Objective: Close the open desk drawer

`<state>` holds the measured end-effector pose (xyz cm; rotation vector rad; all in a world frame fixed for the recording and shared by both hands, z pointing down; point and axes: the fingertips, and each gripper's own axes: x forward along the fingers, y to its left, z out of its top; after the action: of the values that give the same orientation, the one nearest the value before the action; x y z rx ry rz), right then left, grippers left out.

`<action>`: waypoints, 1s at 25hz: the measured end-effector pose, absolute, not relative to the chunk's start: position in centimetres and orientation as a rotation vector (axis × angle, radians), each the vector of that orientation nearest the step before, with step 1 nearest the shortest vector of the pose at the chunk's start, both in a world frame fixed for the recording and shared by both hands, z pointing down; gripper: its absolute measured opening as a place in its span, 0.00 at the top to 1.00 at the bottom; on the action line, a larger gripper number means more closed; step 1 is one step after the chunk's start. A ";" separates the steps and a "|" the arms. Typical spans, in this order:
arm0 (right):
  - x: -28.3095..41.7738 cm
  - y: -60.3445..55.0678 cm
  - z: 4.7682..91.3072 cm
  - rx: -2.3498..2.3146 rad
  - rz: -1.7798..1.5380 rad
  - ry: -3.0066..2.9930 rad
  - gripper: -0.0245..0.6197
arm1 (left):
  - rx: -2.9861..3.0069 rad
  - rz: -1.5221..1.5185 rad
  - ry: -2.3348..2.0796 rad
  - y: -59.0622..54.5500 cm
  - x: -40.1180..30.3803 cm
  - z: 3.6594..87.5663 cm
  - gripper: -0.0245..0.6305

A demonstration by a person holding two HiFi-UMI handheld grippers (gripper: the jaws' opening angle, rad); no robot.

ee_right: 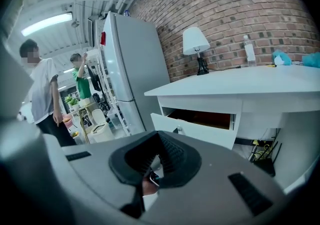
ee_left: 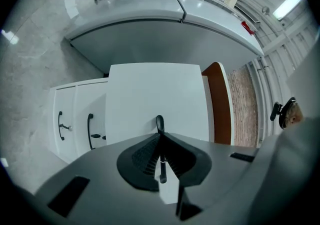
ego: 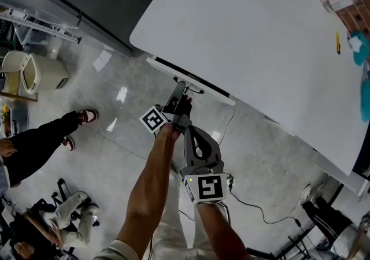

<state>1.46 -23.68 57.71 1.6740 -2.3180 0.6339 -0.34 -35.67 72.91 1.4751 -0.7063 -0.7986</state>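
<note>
The white desk (ego: 248, 33) has a top drawer (ego: 186, 75) standing partly out from its front edge. My left gripper (ego: 181, 87) reaches level to the drawer front and is shut on its black handle (ee_left: 159, 121). The white drawer front (ee_left: 155, 94) fills the middle of the left gripper view, just beyond the left gripper (ee_left: 160, 134). From the side, the open drawer (ee_right: 195, 131) shows its brown inside (ee_right: 202, 118). My right gripper (ego: 187, 125) hangs just behind the left hand, apart from the drawer. The right gripper (ee_right: 160, 141) is shut on nothing.
Two lower drawer fronts with black handles (ee_left: 90, 131) lie beside the gripped one. A person with red shoes (ego: 81, 117) stands on the floor at left, near a bin (ego: 34, 74). A cable (ego: 254, 207) trails under the desk. A lamp (ee_right: 195, 41), bottle (ee_right: 249, 51) and fridge (ee_right: 135, 69) are about.
</note>
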 end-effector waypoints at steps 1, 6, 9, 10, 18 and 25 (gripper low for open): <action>1.6 -23.8 57.7 1.675 0.634 -2.318 0.95 | 1.472 -0.800 -0.705 -35.9 -0.2 72.9 0.94; 2.3 -24.4 57.6 1.686 0.641 -2.315 0.95 | 1.481 -0.794 -0.705 -37.1 0.4 72.9 0.94; 2.4 -24.6 57.6 1.689 0.635 -2.314 0.95 | 1.481 -0.794 -0.697 -38.0 0.8 72.8 0.94; 2.4 -24.6 57.6 1.687 0.633 -2.315 0.95 | 1.479 -0.796 -0.693 -38.3 0.9 72.8 0.94; 3.6 -25.1 57.4 1.699 0.637 -2.312 0.95 | 1.489 -0.751 -0.695 -40.1 2.5 72.7 0.94; 4.0 -25.1 57.5 1.695 0.643 -2.313 0.95 | 1.532 -0.684 -0.738 -42.3 3.8 72.7 0.94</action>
<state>4.05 -25.09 57.49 1.6948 -2.3126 0.6427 3.79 -42.34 72.68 1.5316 -0.7385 -0.6837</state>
